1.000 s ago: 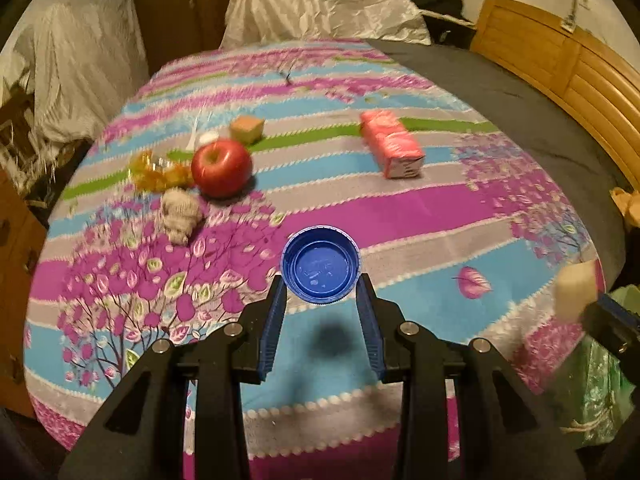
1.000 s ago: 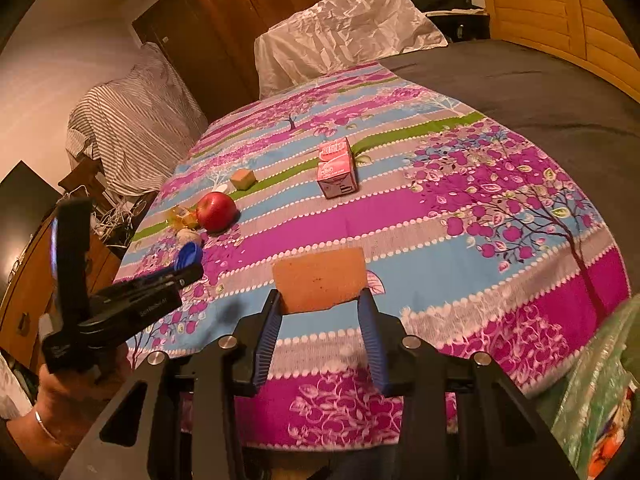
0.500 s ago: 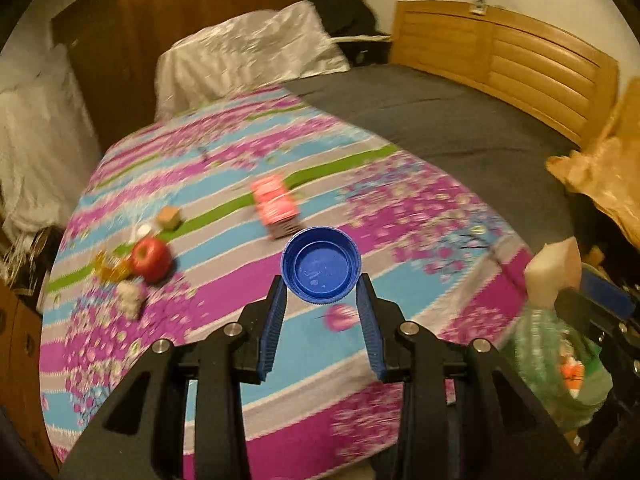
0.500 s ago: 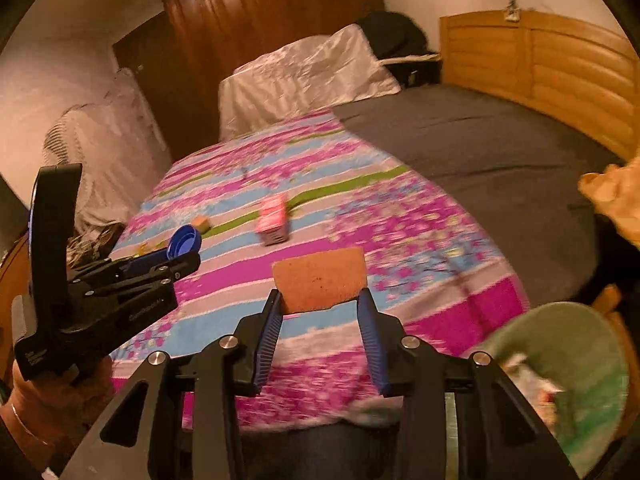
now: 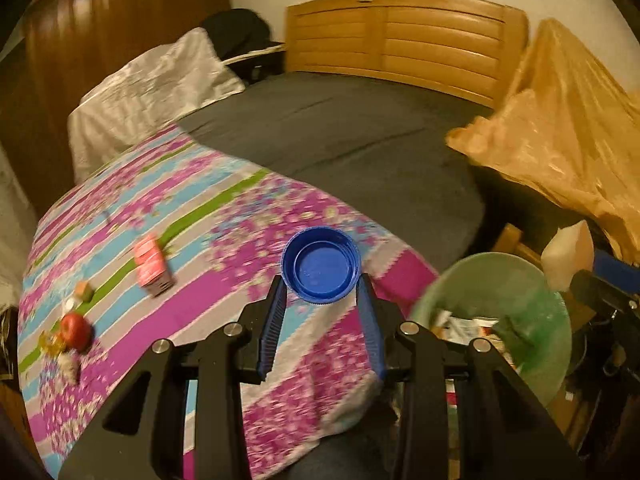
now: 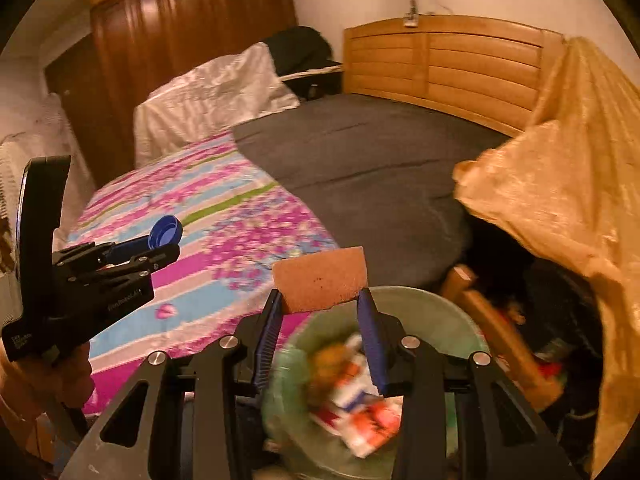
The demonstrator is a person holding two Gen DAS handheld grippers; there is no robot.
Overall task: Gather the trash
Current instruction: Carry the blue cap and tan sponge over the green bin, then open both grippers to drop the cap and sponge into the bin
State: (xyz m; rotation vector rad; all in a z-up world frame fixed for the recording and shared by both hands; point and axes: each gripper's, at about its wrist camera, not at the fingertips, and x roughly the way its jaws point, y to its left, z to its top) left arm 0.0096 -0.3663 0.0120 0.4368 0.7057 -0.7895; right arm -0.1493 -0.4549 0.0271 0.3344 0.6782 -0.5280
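Left gripper [image 5: 321,280] clenched on a blue bottle cap [image 5: 321,265], hollow side facing the camera, held in the air above the near corner of the floral bedspread [image 5: 224,240]. Right gripper [image 6: 320,300] clenched on a brown sponge piece [image 6: 320,280], held directly over the green-lined trash bin [image 6: 420,300], whose opening shows blurred wrappers [image 6: 360,412] inside. In the left wrist view the bin [image 5: 520,280] sits just off the bed's corner, to the right of the cap. Items on the bedspread, well apart from both grippers: pink carton [image 5: 152,266], red apple [image 5: 75,330], small tan cube [image 5: 83,289], yellow wrapper [image 5: 50,342] and a pale crumpled wad [image 5: 70,366]. Background: grey blanket [image 5: 360,140], wooden headboard [image 5: 400,40], tan cloth [image 5: 560,128] at right
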